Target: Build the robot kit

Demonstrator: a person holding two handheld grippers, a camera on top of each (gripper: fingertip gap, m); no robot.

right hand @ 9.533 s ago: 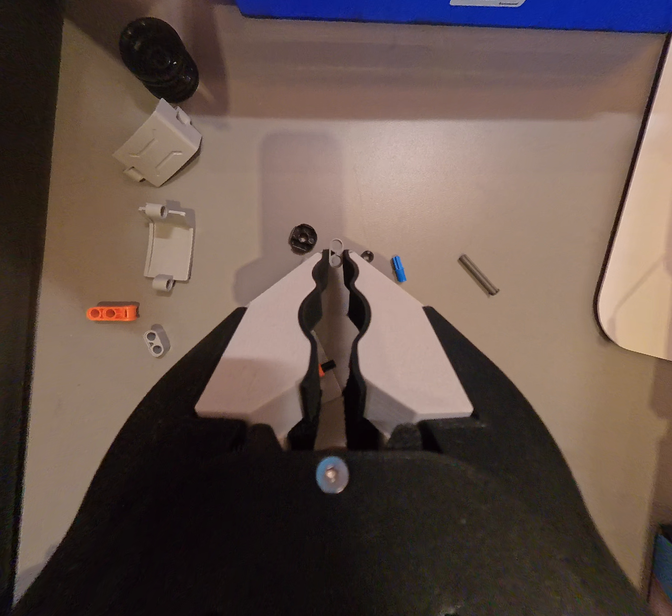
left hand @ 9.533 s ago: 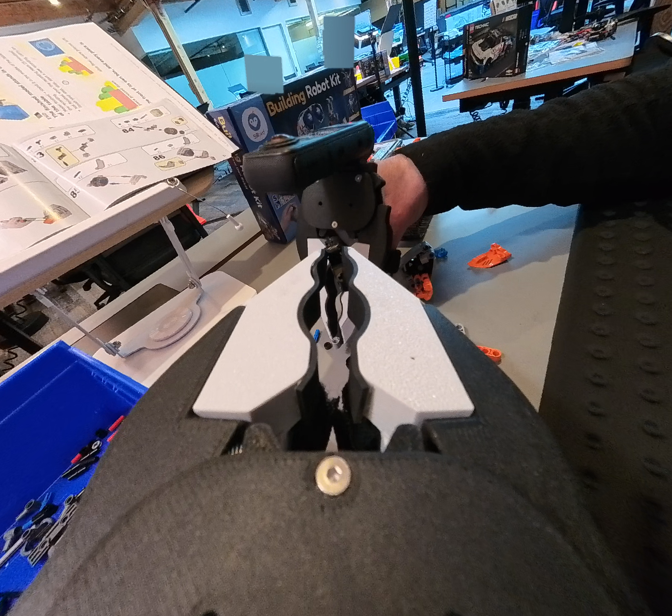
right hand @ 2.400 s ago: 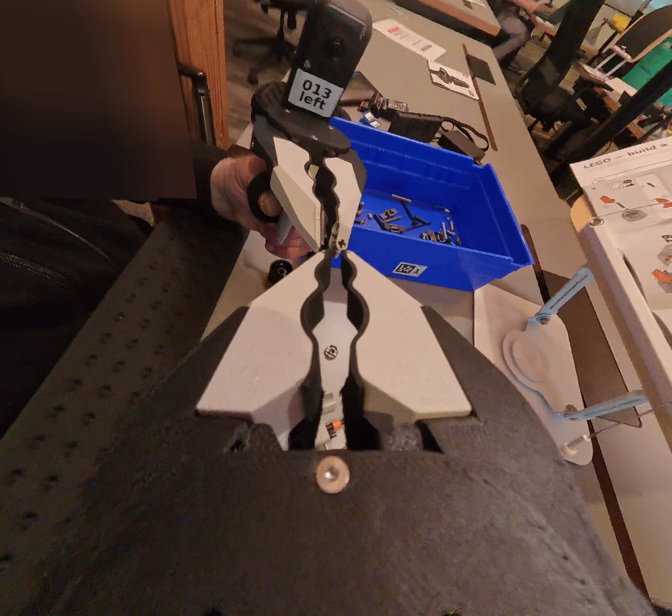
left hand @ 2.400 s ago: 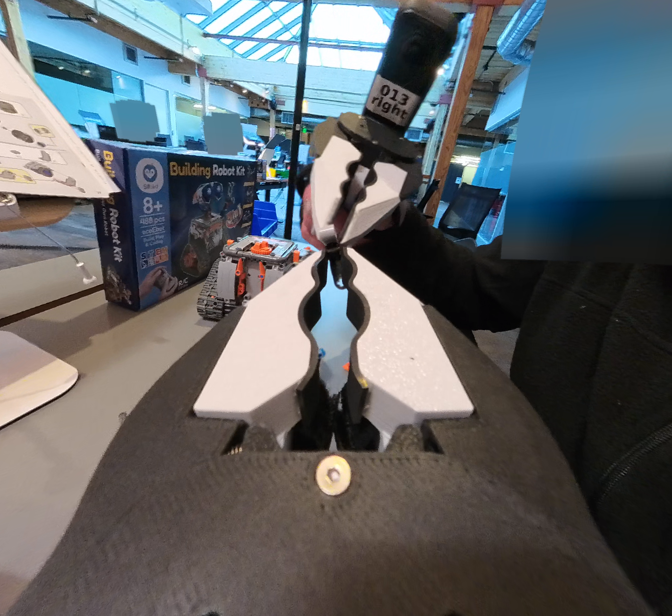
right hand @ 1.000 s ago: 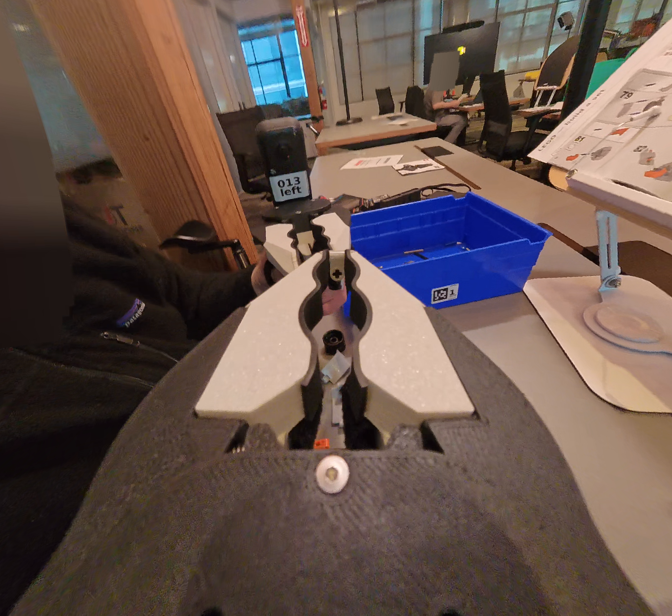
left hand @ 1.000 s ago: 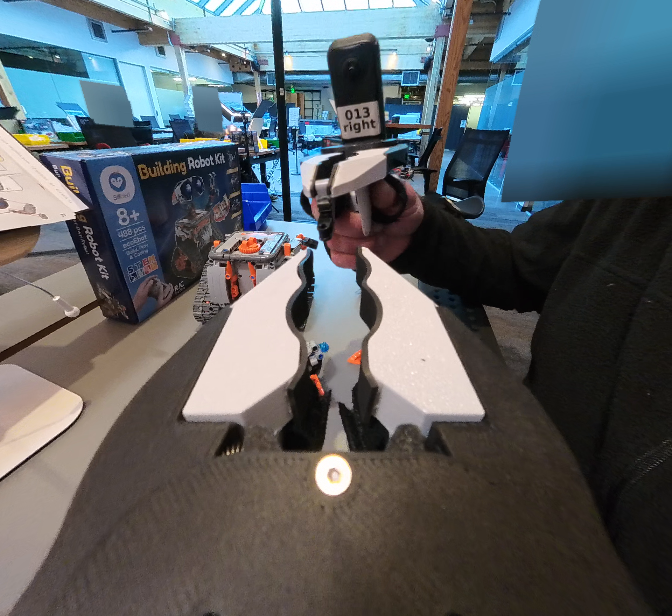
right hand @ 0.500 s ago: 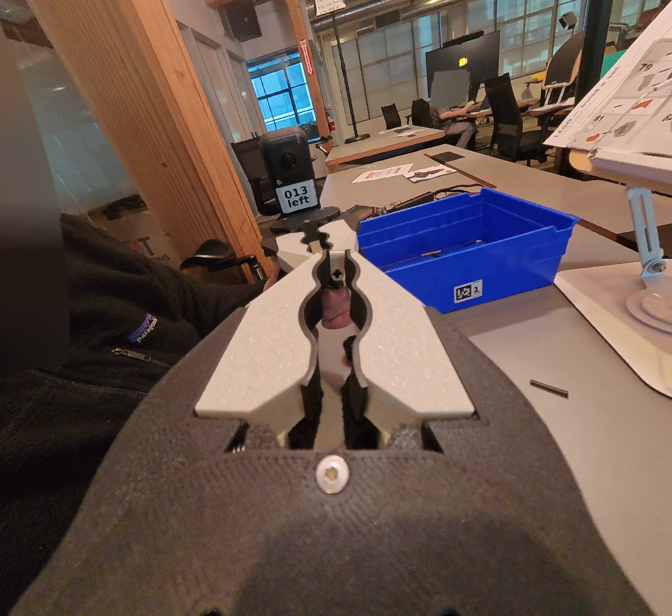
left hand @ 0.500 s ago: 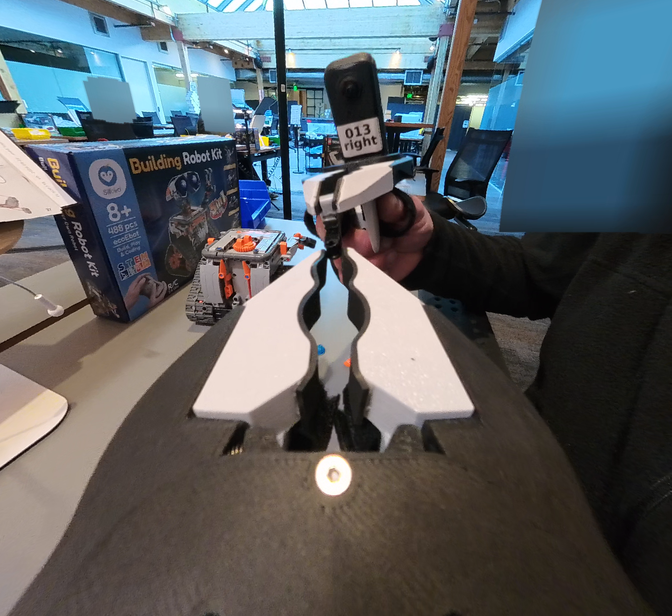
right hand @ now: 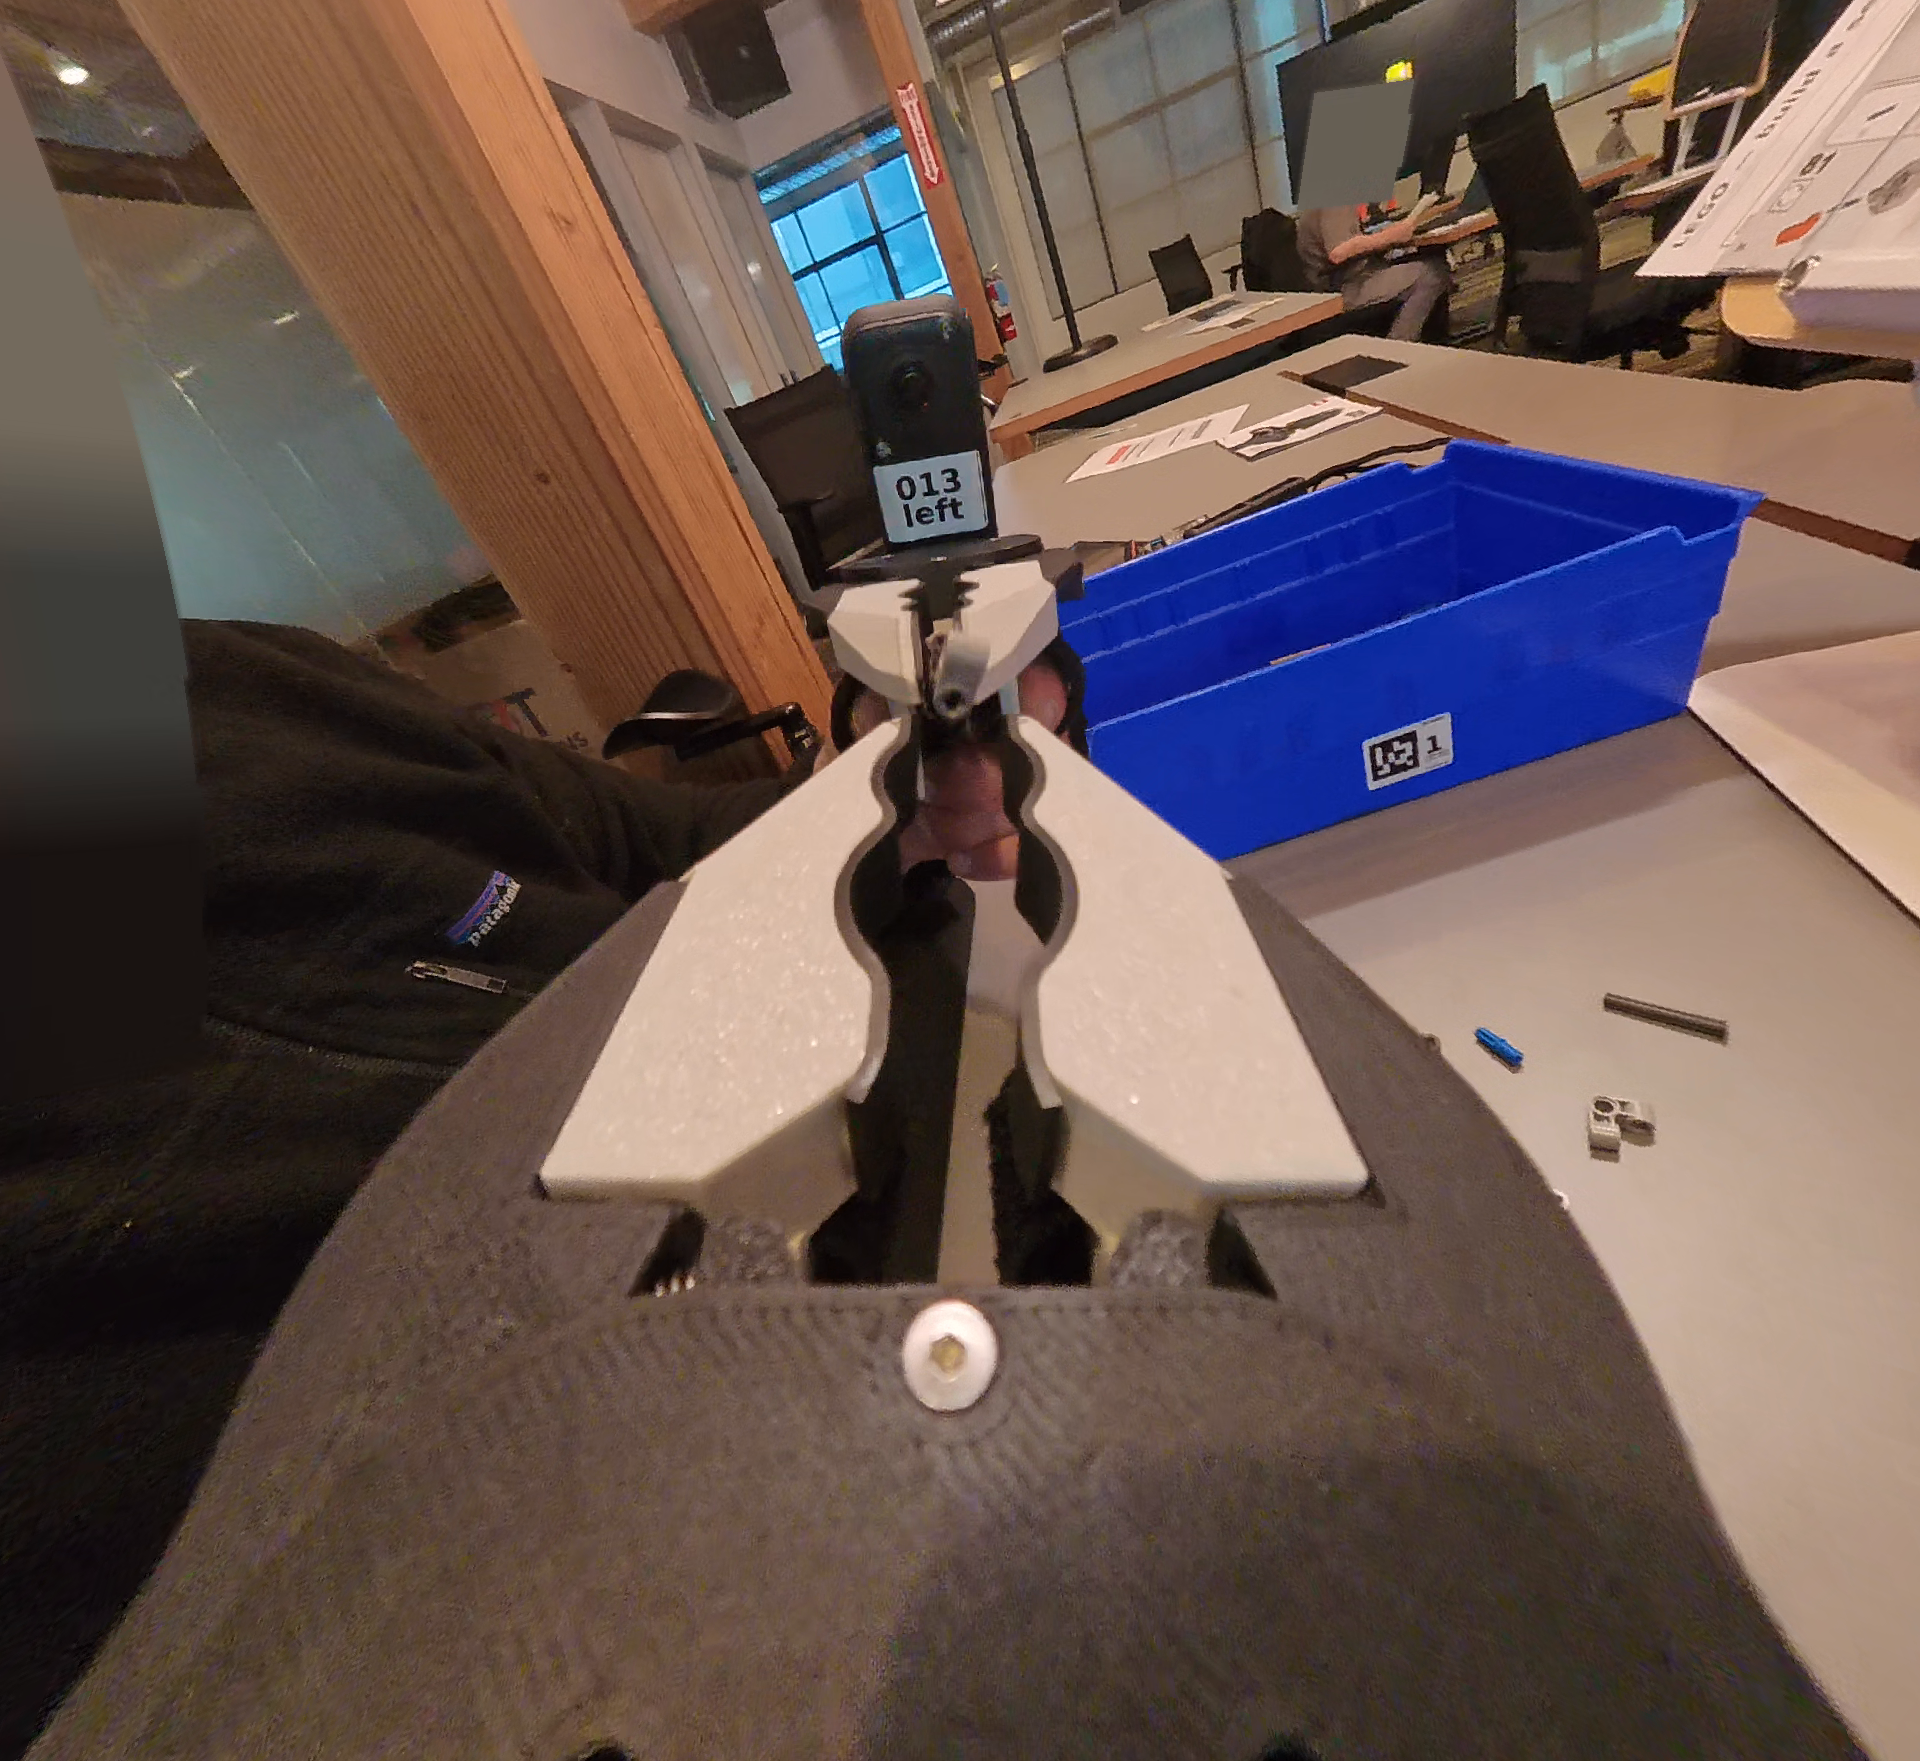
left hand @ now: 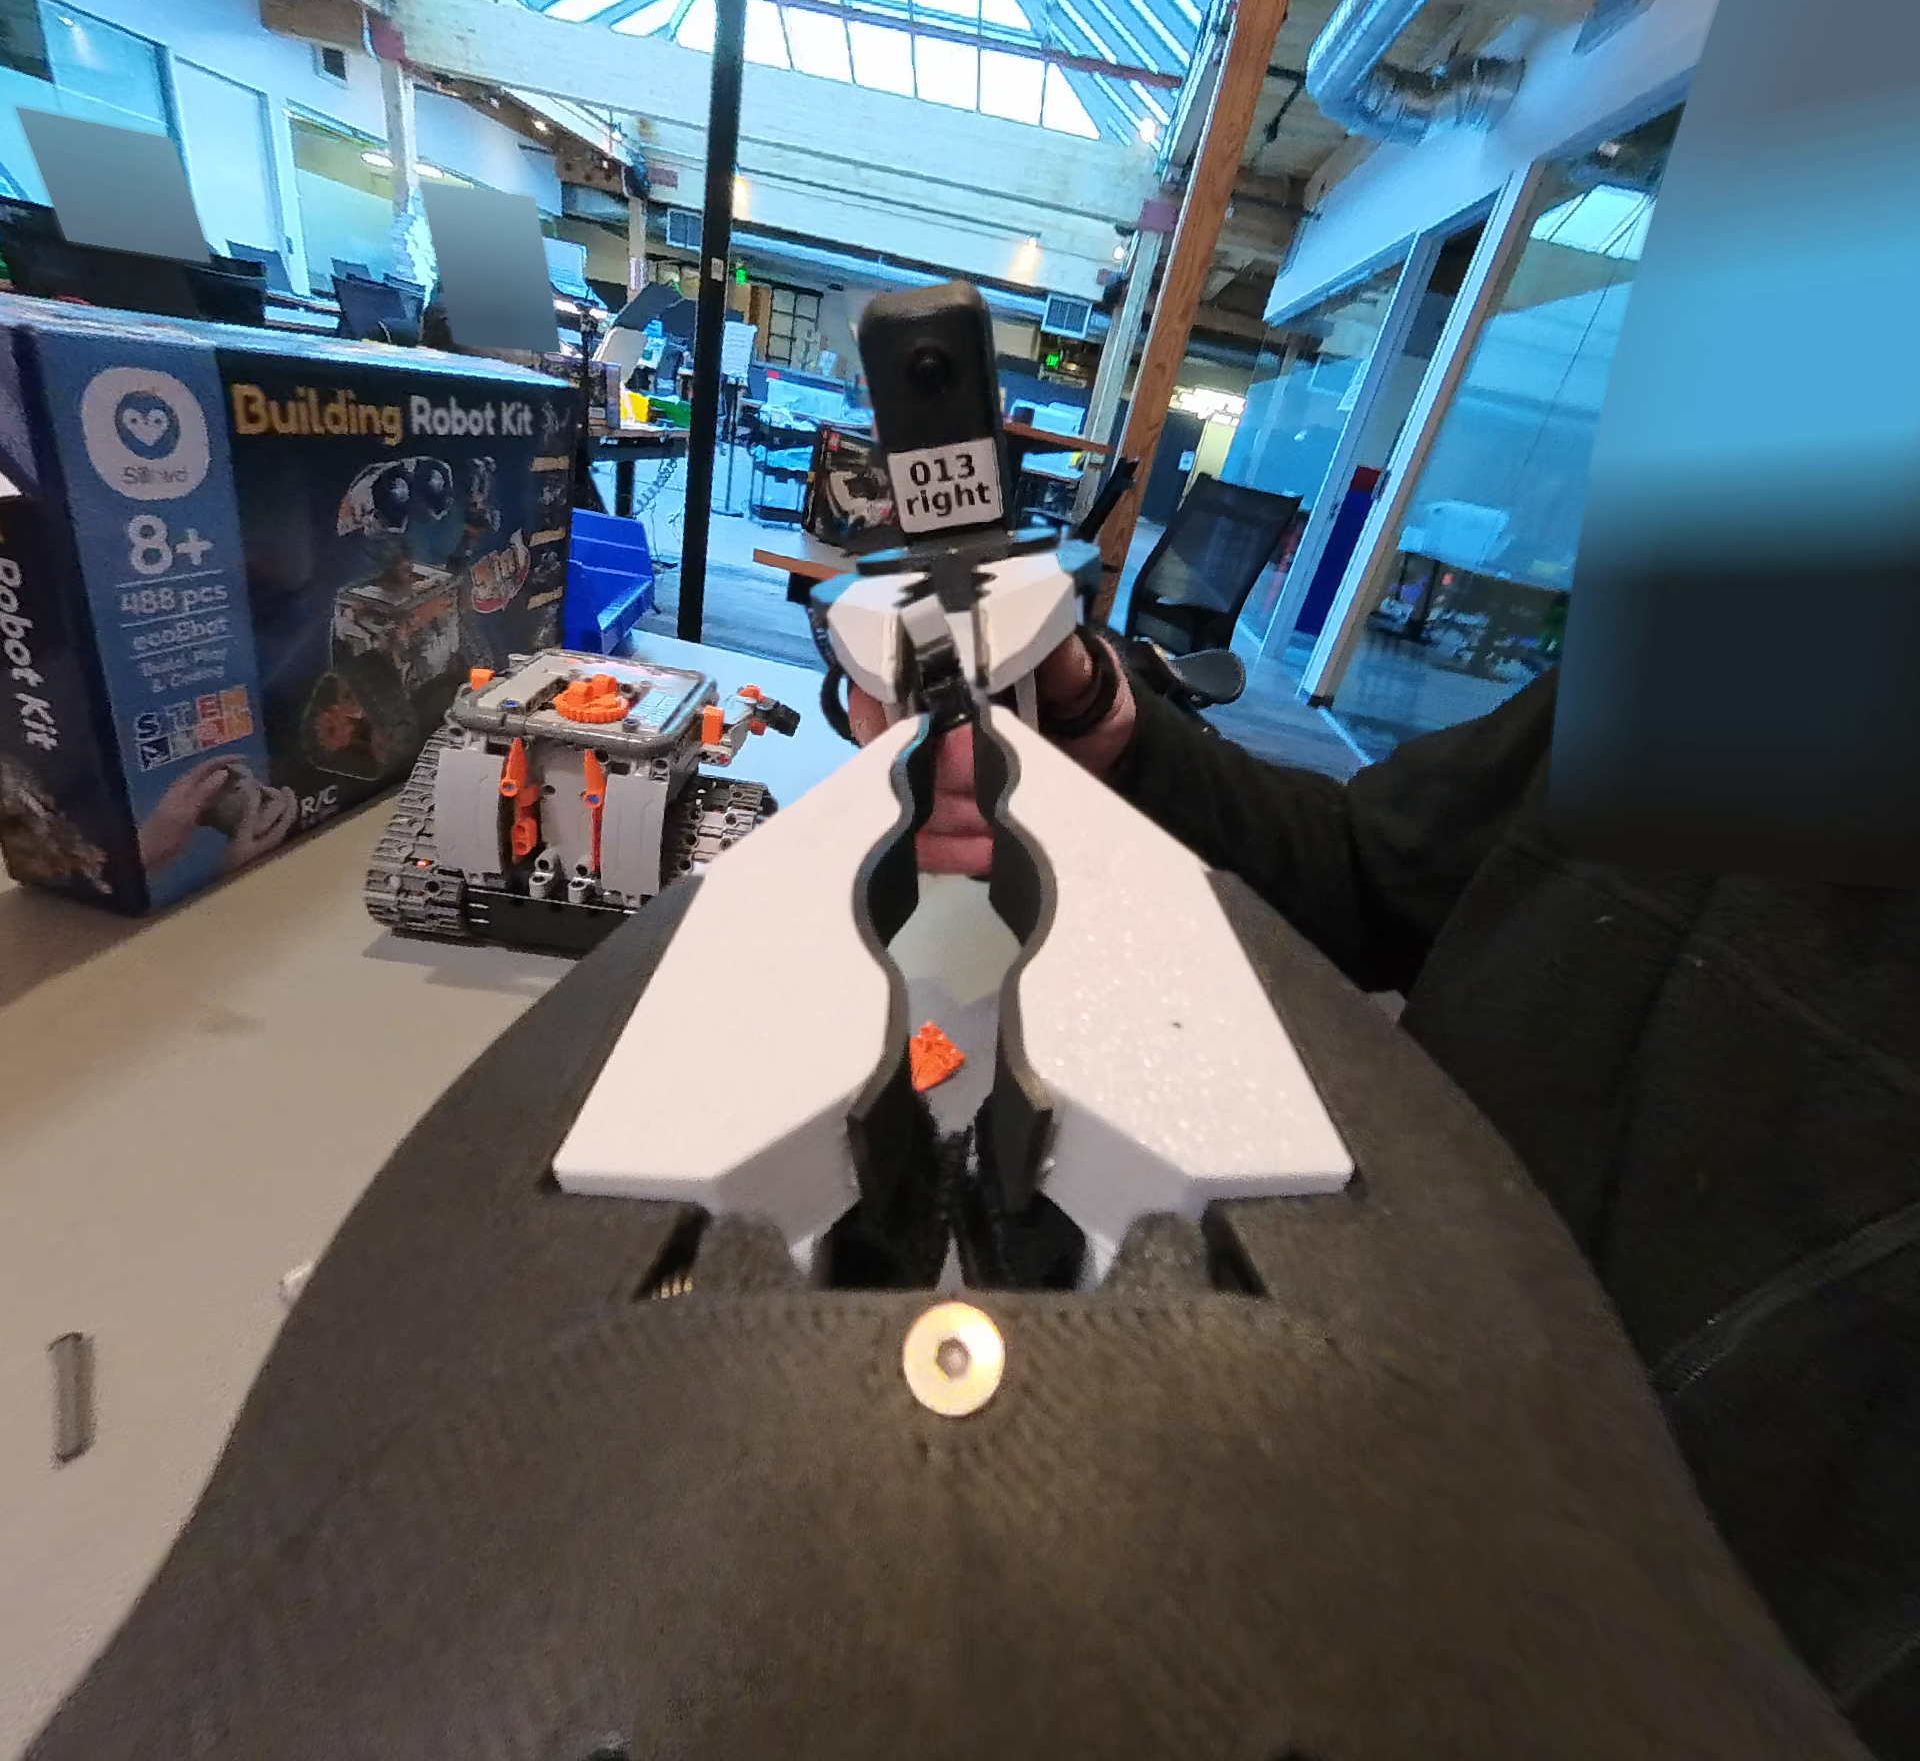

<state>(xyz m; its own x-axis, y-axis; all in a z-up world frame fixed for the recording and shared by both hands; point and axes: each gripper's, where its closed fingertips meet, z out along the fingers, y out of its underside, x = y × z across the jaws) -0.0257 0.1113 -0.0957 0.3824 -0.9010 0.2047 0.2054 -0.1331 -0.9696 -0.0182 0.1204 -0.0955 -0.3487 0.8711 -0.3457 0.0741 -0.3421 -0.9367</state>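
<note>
From the left wrist view, my left hand-held gripper [left hand: 951, 735] is raised above the desk [left hand: 208, 1088] with its fingertips nearly together, meeting the tips of my right hand-held gripper [left hand: 948, 672], which faces it head-on. Something small and dark sits where the tips meet; I cannot tell from here which one grips it. Left of the tips stands a tracked model [left hand: 566, 797] on the desk, with a blue box [left hand: 260, 589] behind it. An orange piece [left hand: 933, 1057] shows through the gap between my fingers, lying on the desk.

From the right wrist view, my right hand-held gripper [right hand: 951, 737] is closed to a narrow slit at the tips, though I cannot make out what it holds. Opposite, the left hand-held gripper [right hand: 954, 672] clamps a small grey piece [right hand: 958, 672] between its tips, touching mine. A blue bin [right hand: 1403, 672] stands to the right; nearer lie a black rod [right hand: 1664, 1018], a blue pin [right hand: 1498, 1046] and a grey connector [right hand: 1619, 1119].
</note>
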